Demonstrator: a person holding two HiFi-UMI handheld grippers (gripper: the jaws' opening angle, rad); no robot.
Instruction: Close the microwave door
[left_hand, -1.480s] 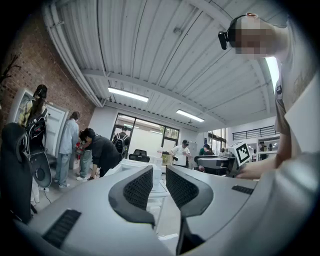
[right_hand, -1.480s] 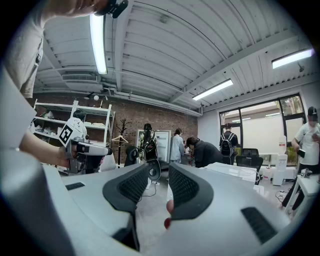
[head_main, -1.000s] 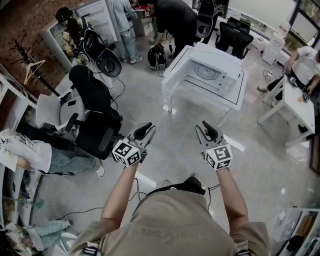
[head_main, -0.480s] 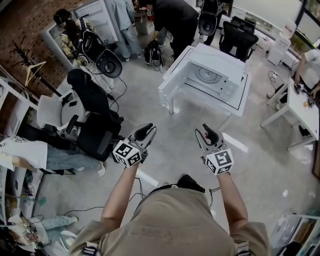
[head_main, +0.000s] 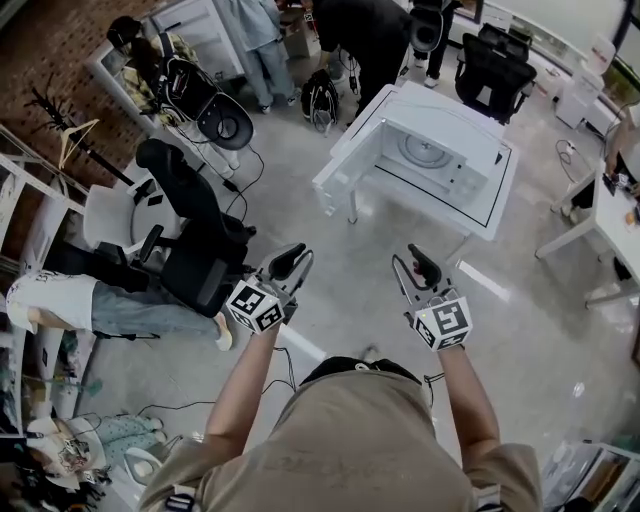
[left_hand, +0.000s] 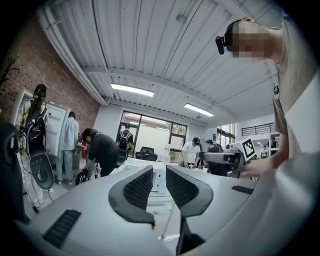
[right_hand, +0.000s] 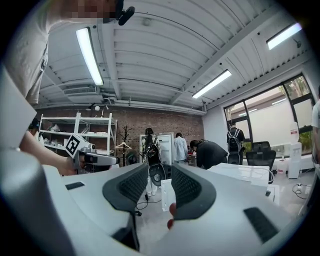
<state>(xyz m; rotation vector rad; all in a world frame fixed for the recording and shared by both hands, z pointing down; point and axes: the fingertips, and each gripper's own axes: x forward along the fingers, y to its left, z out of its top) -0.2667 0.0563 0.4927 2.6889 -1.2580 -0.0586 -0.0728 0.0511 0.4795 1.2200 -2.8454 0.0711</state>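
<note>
left gripper (head_main: 293, 255): ribbed black pads (left_hand: 137, 187) together, empty | right gripper (head_main: 412, 258): pads together, empty | microwave (head_main: 470, 120): white, boxy, door (head_main: 340, 160) swung open

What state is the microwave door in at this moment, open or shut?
Open. In the head view the door stands swung out to the left of the microwave, and the turntable inside is in plain sight.

Right tongs (right_hand: 160, 175), jaws seemingly closed and empty, point level toward standing people (right_hand: 179, 147)
</note>
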